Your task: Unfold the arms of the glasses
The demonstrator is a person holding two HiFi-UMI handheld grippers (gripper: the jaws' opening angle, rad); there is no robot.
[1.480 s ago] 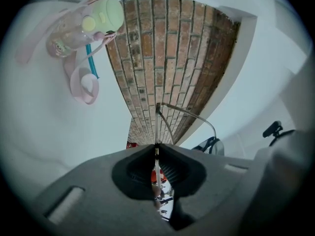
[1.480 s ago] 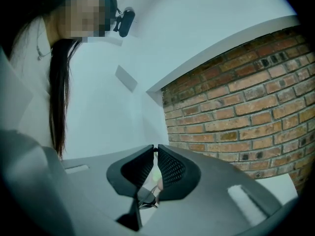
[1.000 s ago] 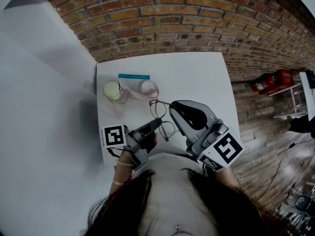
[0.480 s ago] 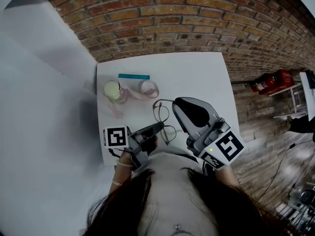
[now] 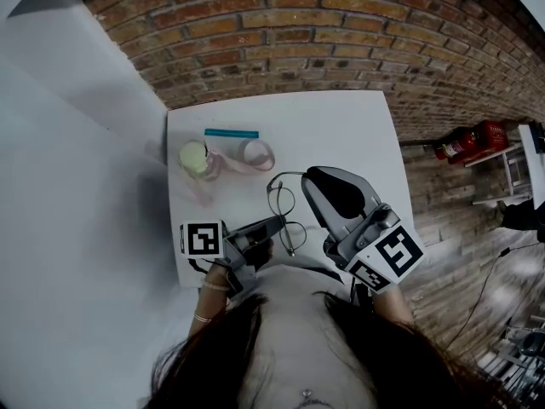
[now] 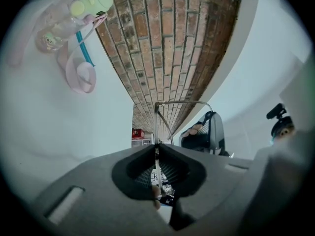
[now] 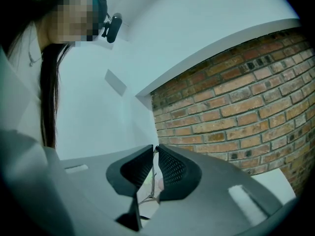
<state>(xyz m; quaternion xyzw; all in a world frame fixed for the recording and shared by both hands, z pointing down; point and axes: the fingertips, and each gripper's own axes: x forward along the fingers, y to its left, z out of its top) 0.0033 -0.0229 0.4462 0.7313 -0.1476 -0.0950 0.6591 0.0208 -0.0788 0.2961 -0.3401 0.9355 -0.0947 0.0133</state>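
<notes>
Thin wire-rimmed glasses (image 5: pixel 284 210) hang just above the near part of the white table (image 5: pixel 341 126). My left gripper (image 5: pixel 279 223) is shut on the frame by the nearer lens; in the left gripper view the wire (image 6: pixel 156 132) runs up out of the closed jaws (image 6: pixel 157 149). One arm (image 5: pixel 288 175) reaches from the far lens to my right gripper (image 5: pixel 308 177), which is shut on its end. In the right gripper view a thin wire (image 7: pixel 153 178) shows between the closed jaws (image 7: pixel 154 149). The other arm lies by the left gripper's tip; I cannot tell whether it is folded.
A small bottle with a pale green lid (image 5: pixel 195 157), its pink strap (image 5: pixel 254 154) and a teal stick (image 5: pixel 231 133) lie at the table's far left. A brick wall (image 5: pixel 324 32) runs behind the table. A red extinguisher (image 5: pixel 468 141) stands off to the right.
The glasses have turned in my grippers and the arm held by the right gripper has swung out from the frame. Both grippers shifted slightly right.
</notes>
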